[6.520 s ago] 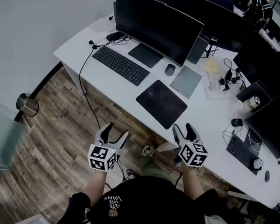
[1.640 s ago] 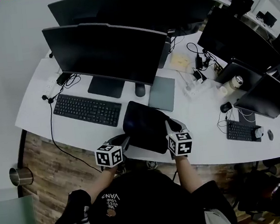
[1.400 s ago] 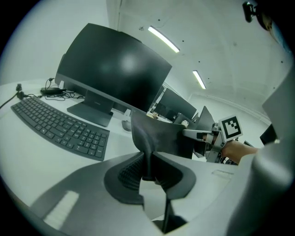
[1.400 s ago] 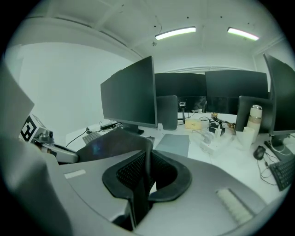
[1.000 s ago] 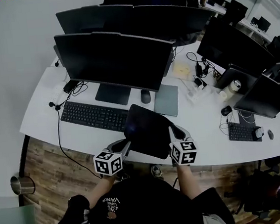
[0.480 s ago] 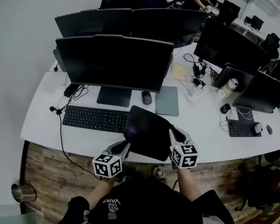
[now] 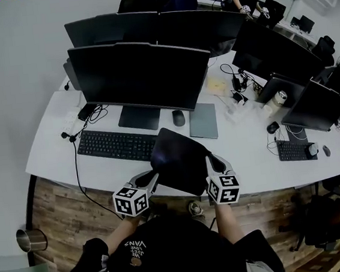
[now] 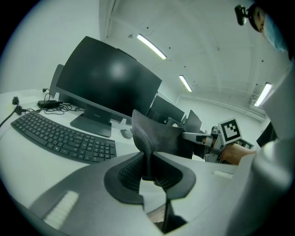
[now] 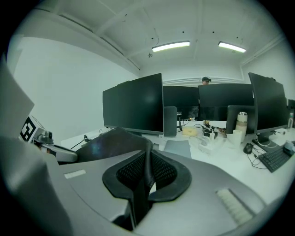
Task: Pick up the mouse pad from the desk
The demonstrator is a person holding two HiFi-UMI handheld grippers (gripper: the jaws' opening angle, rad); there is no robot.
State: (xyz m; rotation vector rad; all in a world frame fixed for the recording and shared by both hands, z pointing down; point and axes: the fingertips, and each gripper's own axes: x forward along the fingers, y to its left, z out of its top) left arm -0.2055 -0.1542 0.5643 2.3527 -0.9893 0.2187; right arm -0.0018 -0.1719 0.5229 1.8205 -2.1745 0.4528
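The left hand-held gripper (image 8: pixel 148 167) is clenched on one near corner of the mouse pad (image 7: pixel 178 160), and the right hand-held gripper (image 9: pixel 148 171) on the other. In both gripper views the thin sheet is nipped edge-on between ribbed dark pads. Seconds ago the pad lay flat on the white bench (image 7: pixel 51 151) with both tools well short of it. Now it hangs tilted between them over the bench's near edge, seemingly clear of the surface, so the pick-up looks all but done. The pad is a black rounded rectangle with a faint sheen, limp enough to bow between the grips. A black keyboard (image 7: pixel 113 145) lies just beside it.
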